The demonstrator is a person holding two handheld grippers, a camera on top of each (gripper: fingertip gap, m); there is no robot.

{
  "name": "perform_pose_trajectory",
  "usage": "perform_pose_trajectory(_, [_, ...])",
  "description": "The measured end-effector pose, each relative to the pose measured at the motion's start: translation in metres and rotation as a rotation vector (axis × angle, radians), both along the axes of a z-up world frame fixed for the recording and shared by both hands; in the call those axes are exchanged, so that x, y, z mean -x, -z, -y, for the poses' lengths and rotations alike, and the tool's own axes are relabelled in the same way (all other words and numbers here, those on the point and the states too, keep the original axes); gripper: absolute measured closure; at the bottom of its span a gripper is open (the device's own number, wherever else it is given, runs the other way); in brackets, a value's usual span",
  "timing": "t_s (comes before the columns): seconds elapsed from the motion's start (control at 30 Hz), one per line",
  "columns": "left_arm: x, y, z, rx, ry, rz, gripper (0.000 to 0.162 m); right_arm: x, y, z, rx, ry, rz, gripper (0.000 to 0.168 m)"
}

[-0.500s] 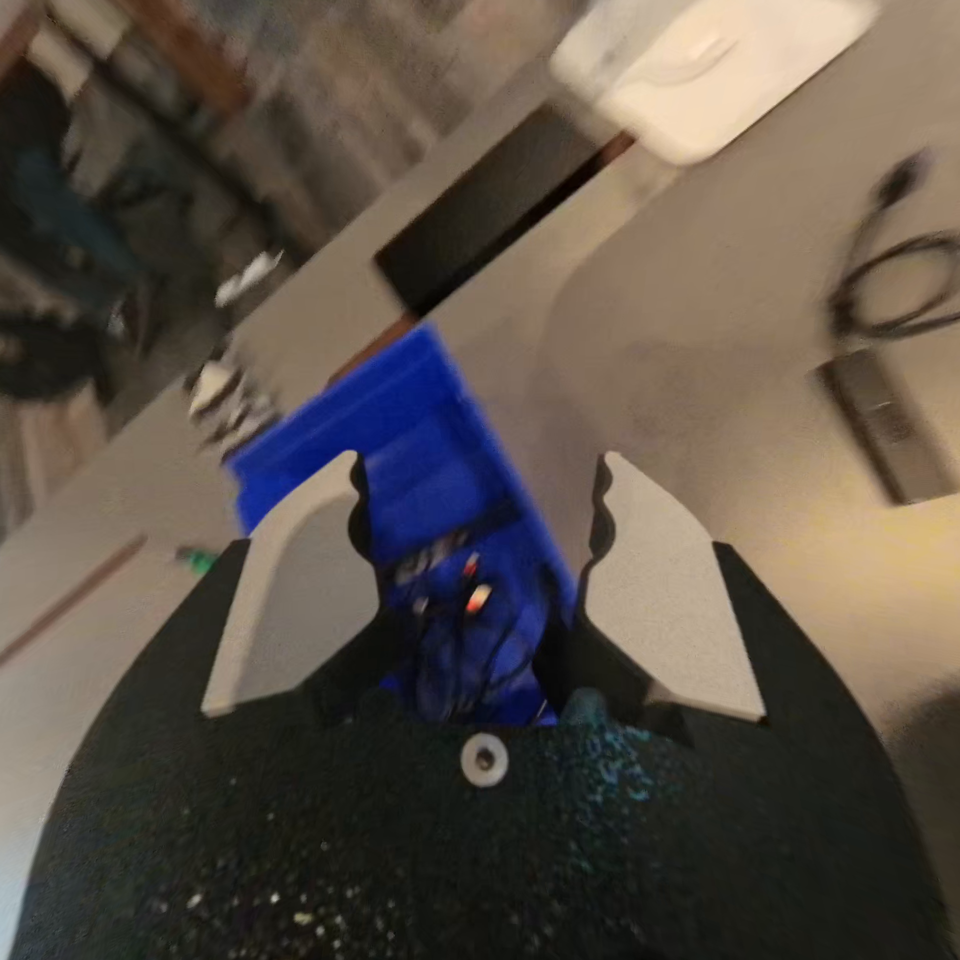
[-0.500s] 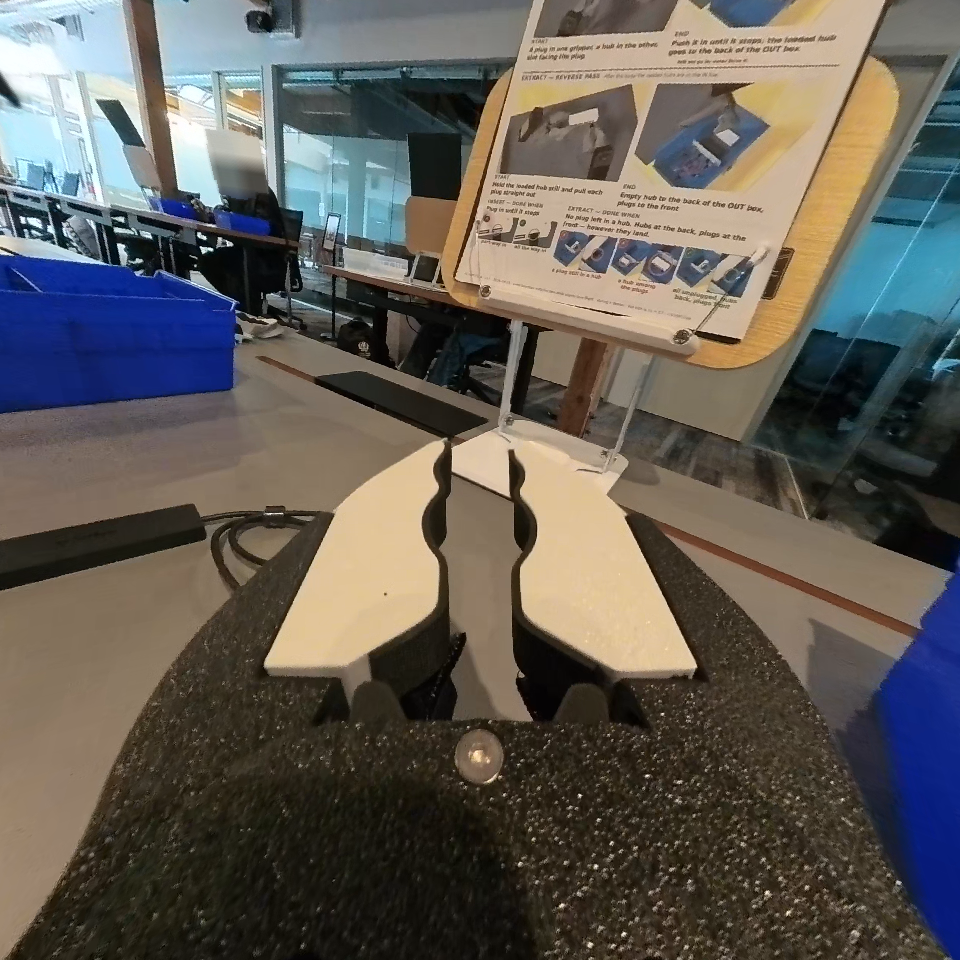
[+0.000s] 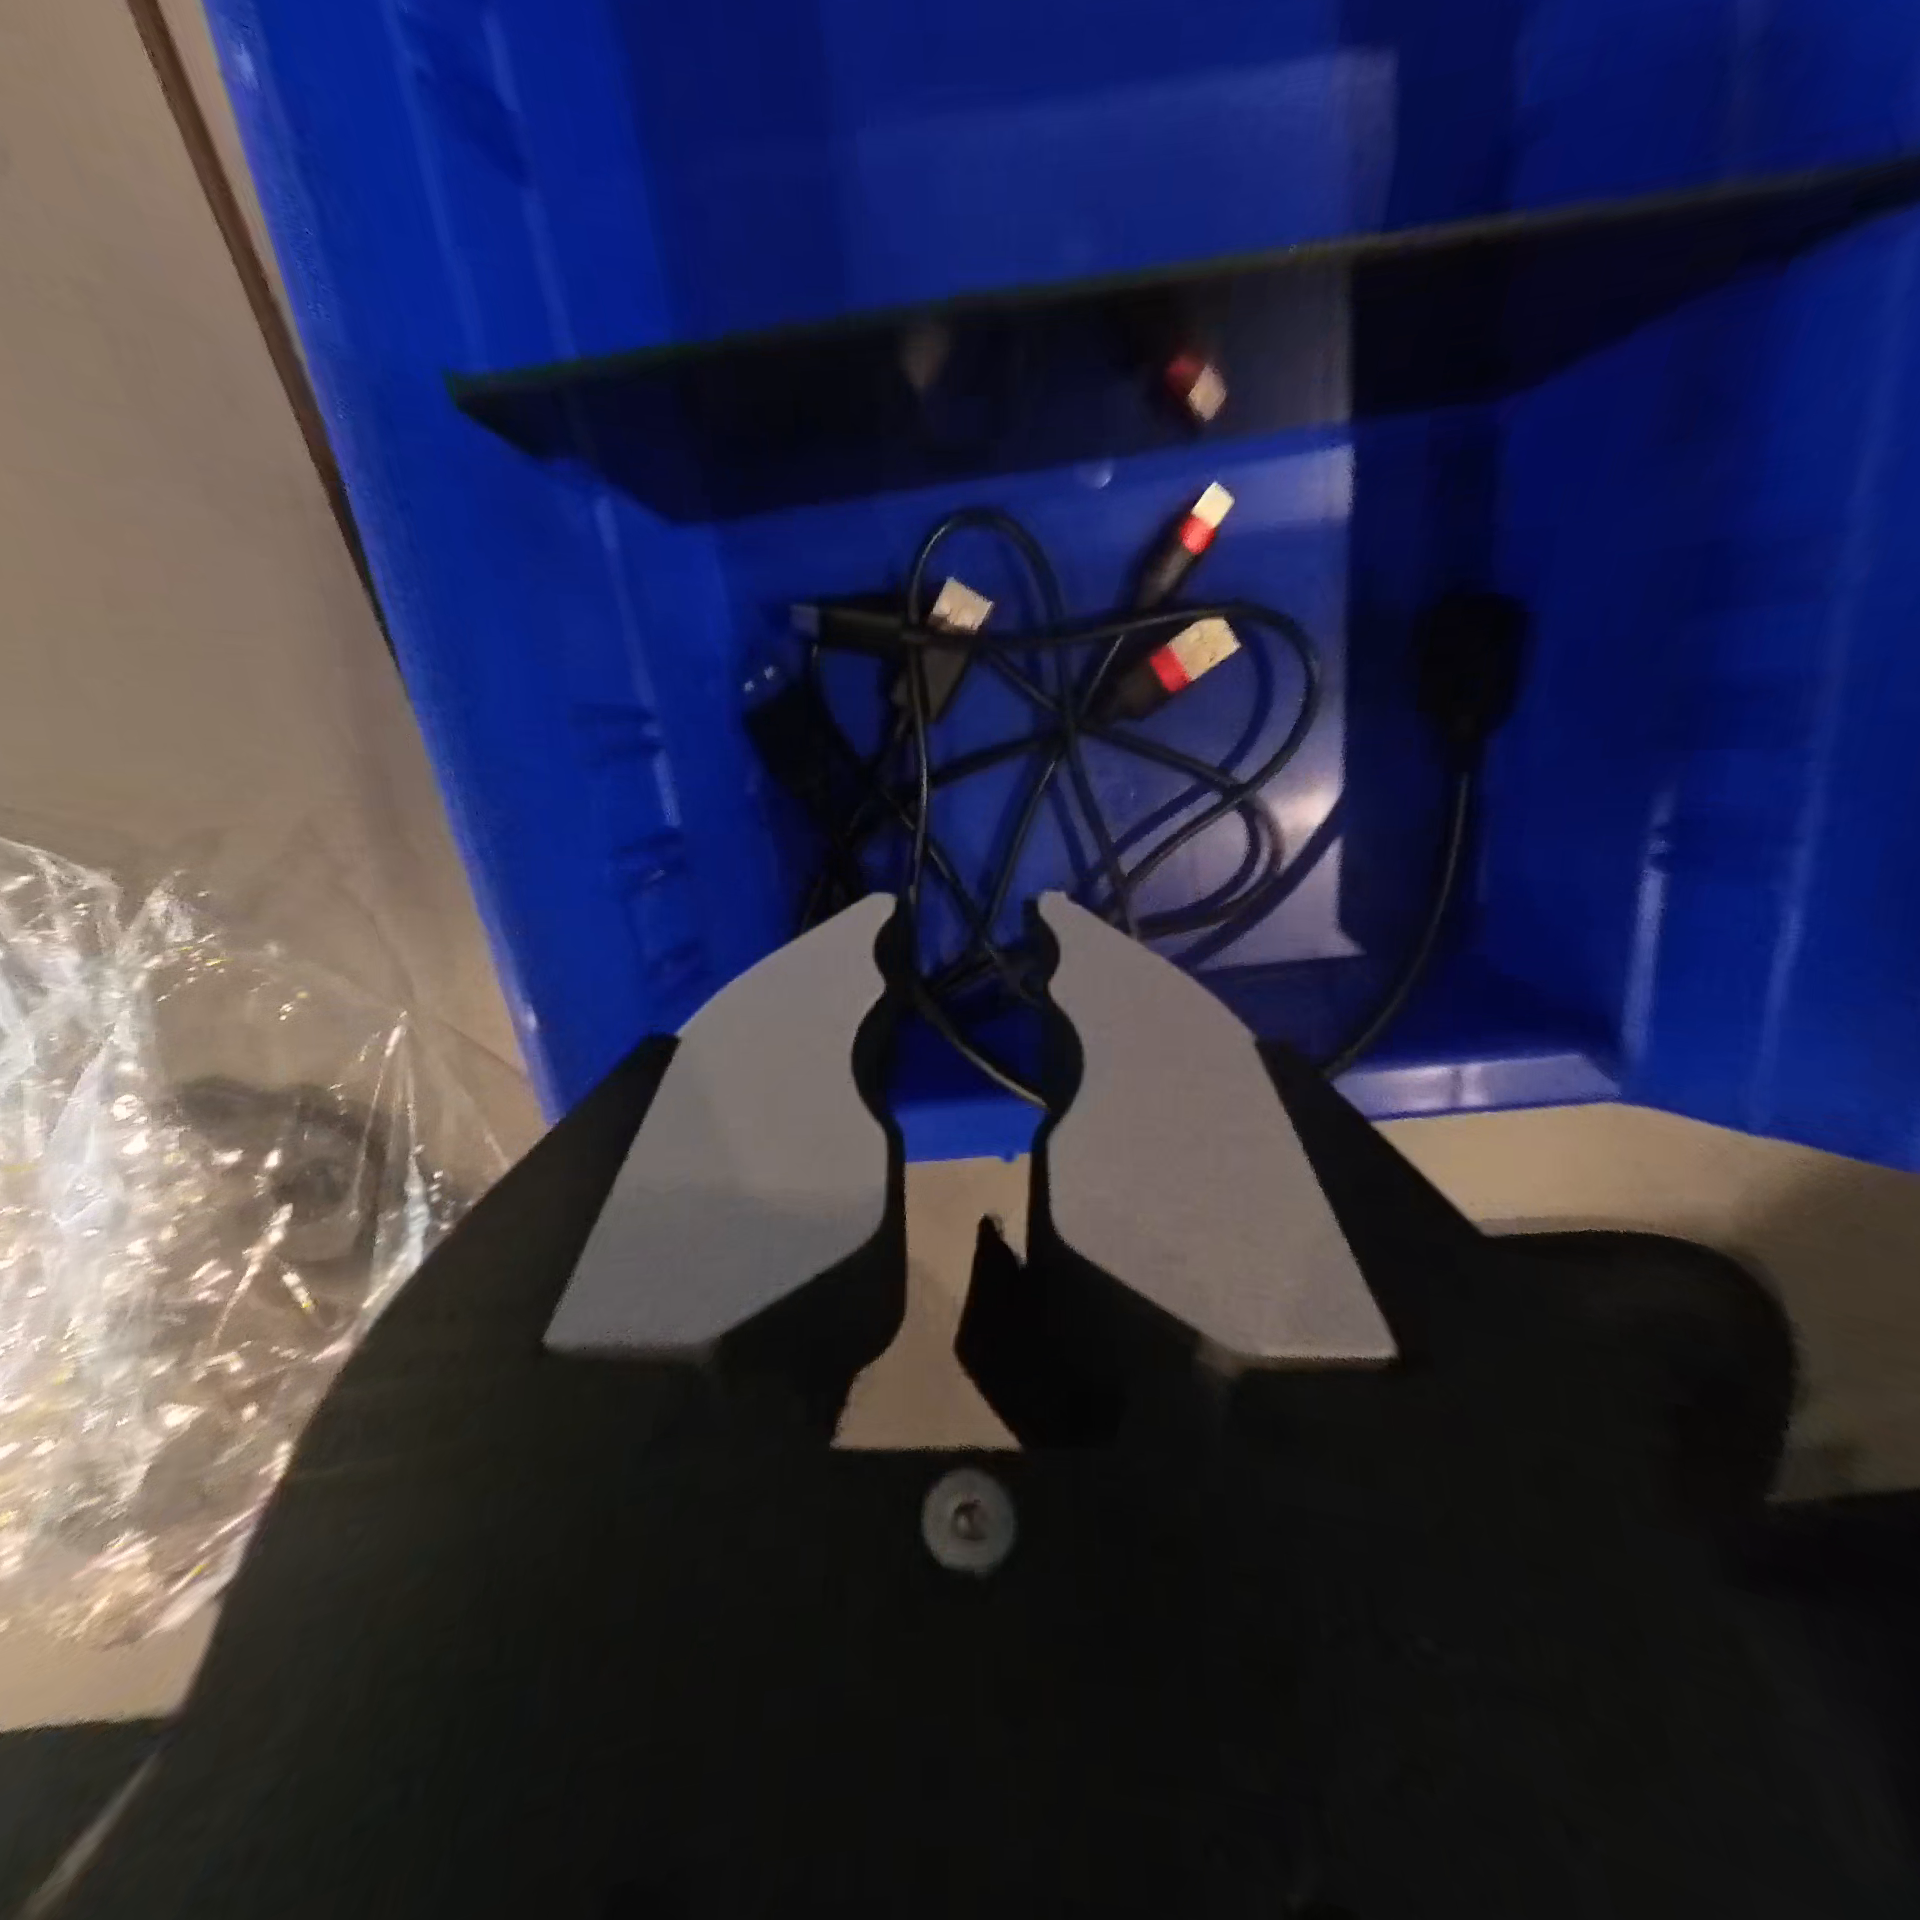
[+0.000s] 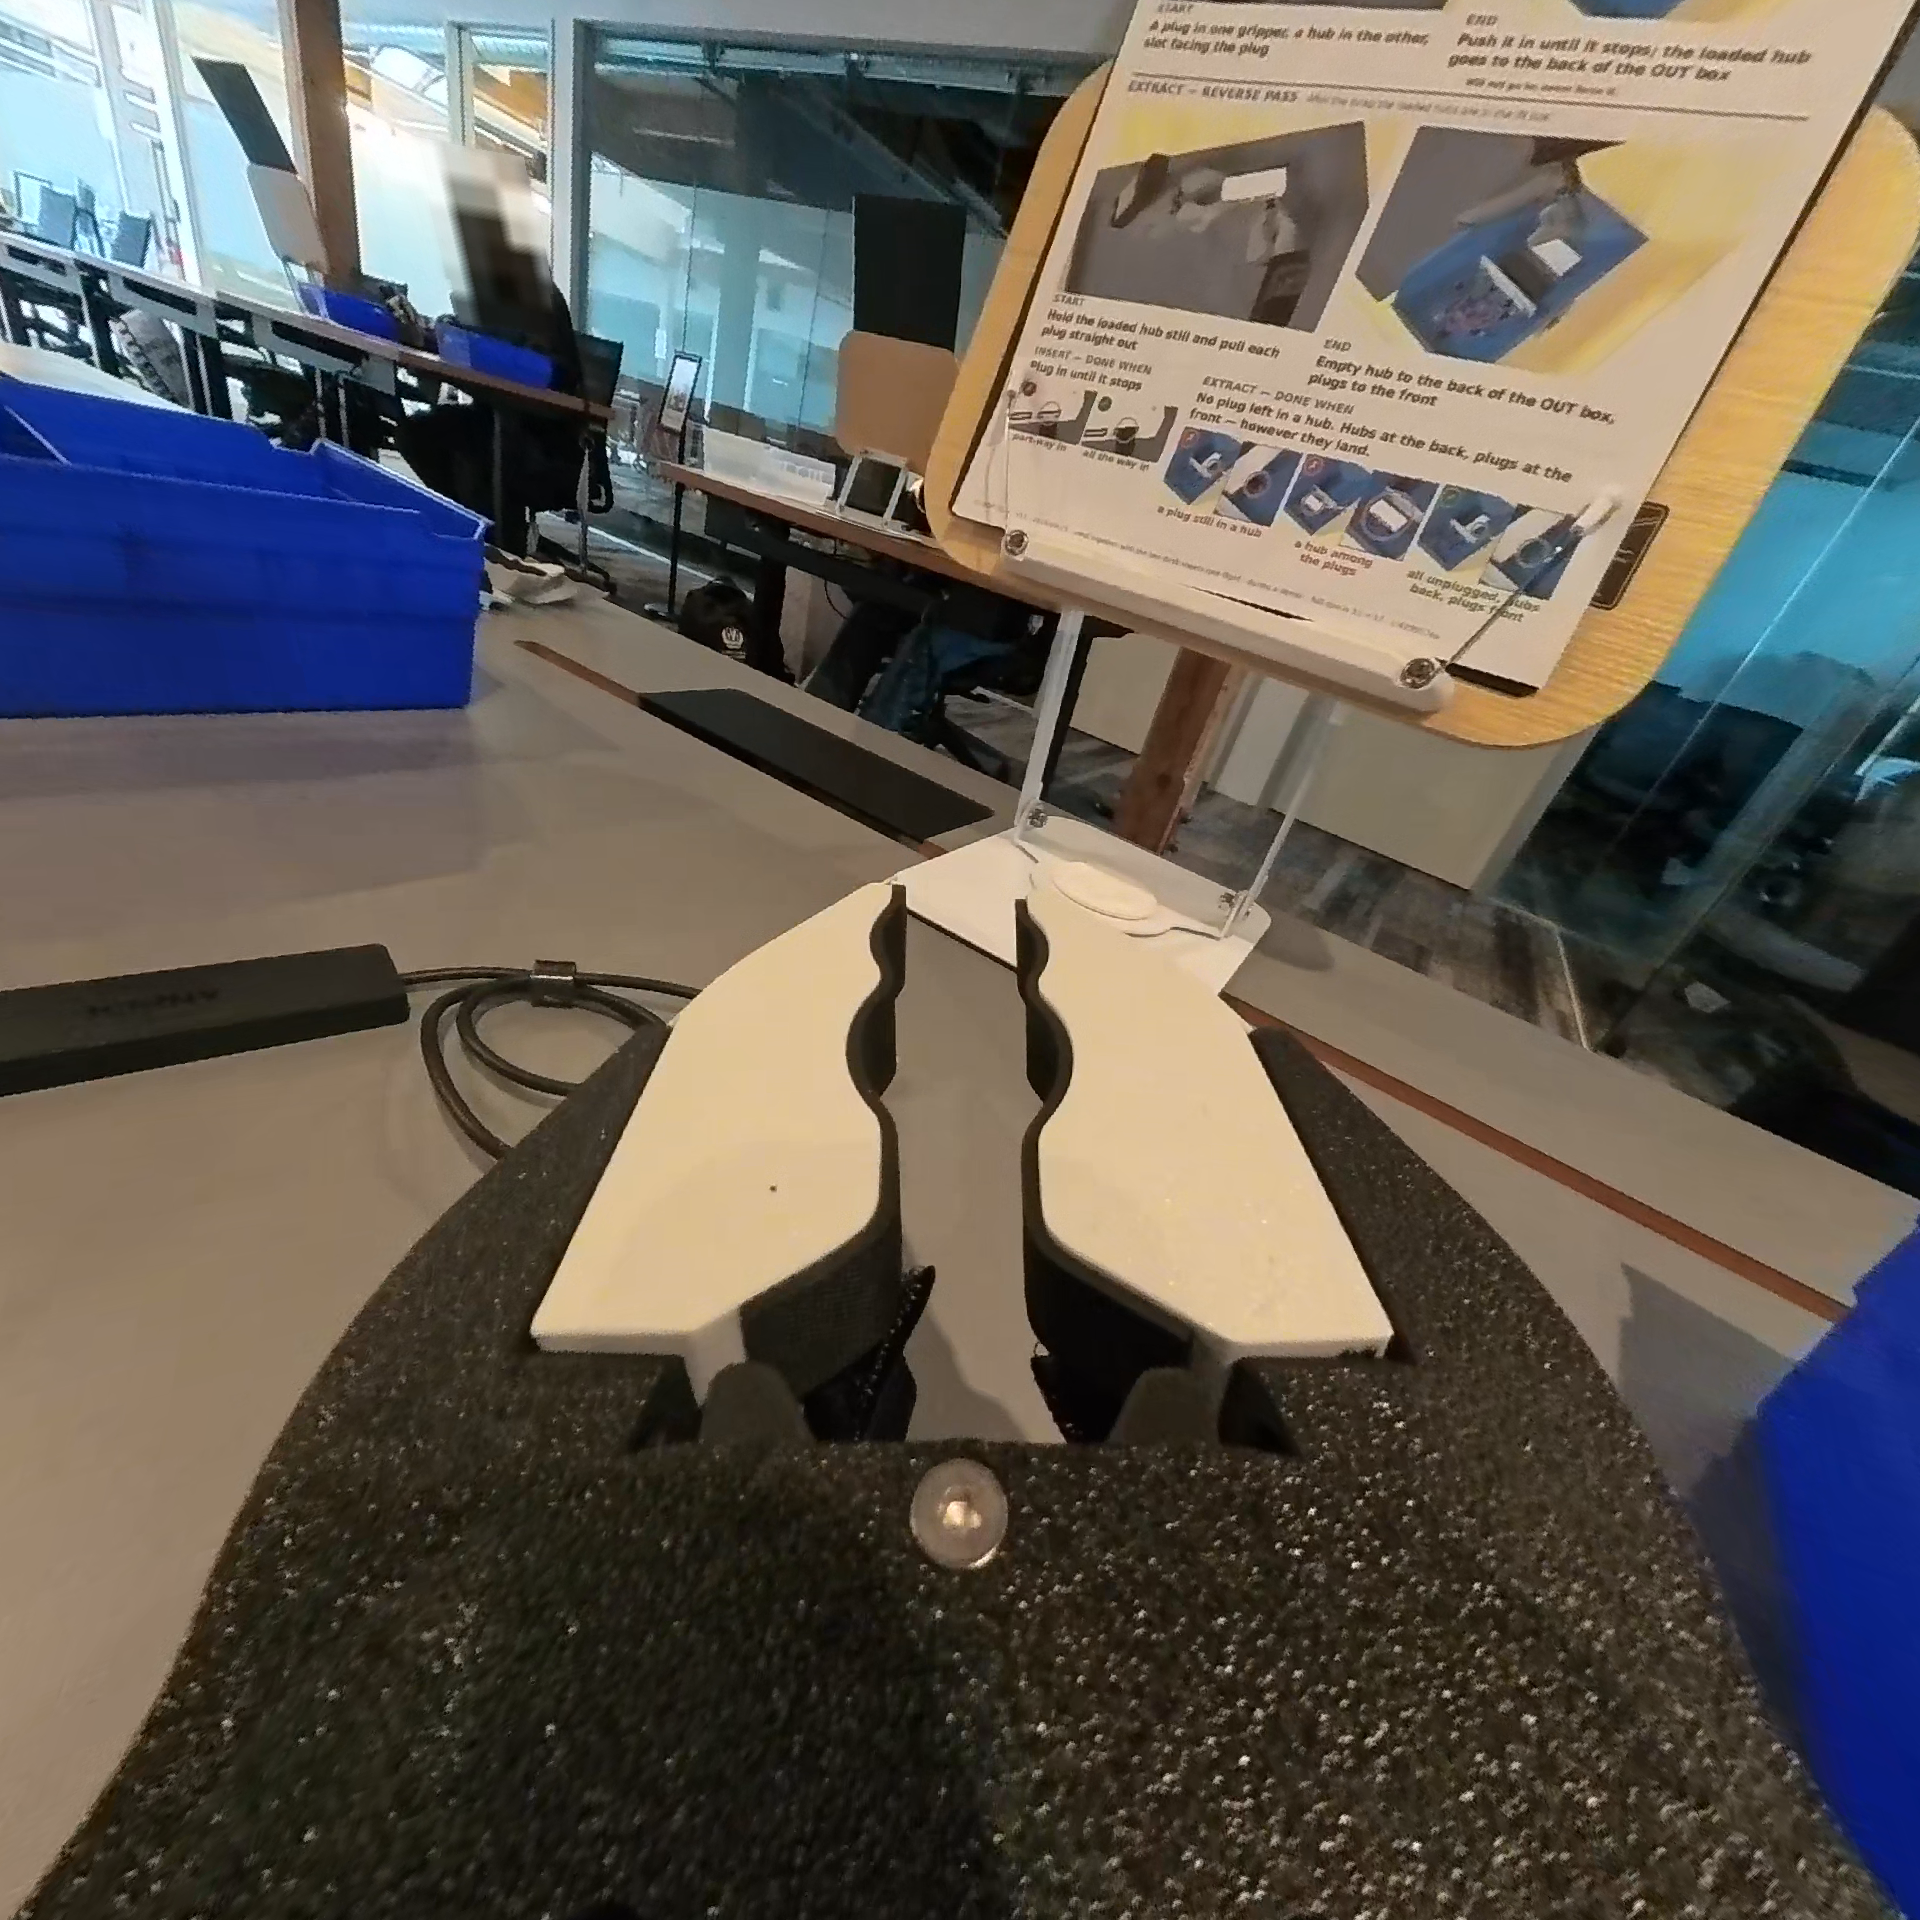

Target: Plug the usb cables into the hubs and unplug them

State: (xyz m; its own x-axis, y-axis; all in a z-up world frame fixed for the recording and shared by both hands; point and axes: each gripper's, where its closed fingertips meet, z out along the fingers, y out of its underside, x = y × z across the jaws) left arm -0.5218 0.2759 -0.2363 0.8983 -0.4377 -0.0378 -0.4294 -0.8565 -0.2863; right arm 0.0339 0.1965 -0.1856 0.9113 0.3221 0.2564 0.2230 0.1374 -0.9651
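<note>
Two open grippers: left over usb cables, right nr hub.

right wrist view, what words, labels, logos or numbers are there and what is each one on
I do not copy writing out; here is what bears it.
instruction sheet on the wooden board: printed headings and captions with small photos, mostly sharp.
black hub on the table: a faint mark on top, blurred.
small sign on a far desk: too small to read.
</note>
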Motion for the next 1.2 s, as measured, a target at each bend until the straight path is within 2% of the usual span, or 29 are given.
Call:
perform_pose_trajectory(0.1, [0.010,0.012,0.001,0.045,-0.003,-0.098,0.137,0.000,0.001,0.000,0.005,-0.002,-0.007,0.148])
perform_pose_trajectory(0.33, [0.023,0.039,0.006,0.148,-0.037,-0.184,0.134,0.002,0.002,0.000,0.010,-0.007,-0.009,0.149])
perform_pose_trajectory(0.4, [0.024,0.045,0.009,0.170,-0.041,-0.178,0.140,0.002,0.002,0.000,0.010,-0.008,-0.006,0.149])
perform_pose_trajectory(0.43, [0.024,0.047,0.010,0.181,-0.048,-0.178,0.151,0.002,0.002,0.000,0.011,-0.008,-0.004,0.149])
perform_pose_trajectory(0.57, [0.026,0.040,0.012,0.174,-0.044,-0.170,0.156,0.003,0.002,0.000,0.014,-0.012,-0.007,0.149])
perform_pose_trajectory(0.83, [0.019,-0.034,0.004,-0.119,0.018,-0.206,0.158,0.008,0.002,0.001,0.011,-0.028,0.002,0.149])
perform_pose_trajectory(1.0, [-0.004,-0.105,0.005,-0.347,0.058,-0.207,0.158,0.009,0.001,0.002,0.003,-0.030,0.004,0.149])
perform_pose_trajectory(1.2, [-0.065,-0.199,0.013,-0.604,0.194,-0.152,0.157,0.008,-0.002,0.003,-0.009,-0.025,0.002,0.149])
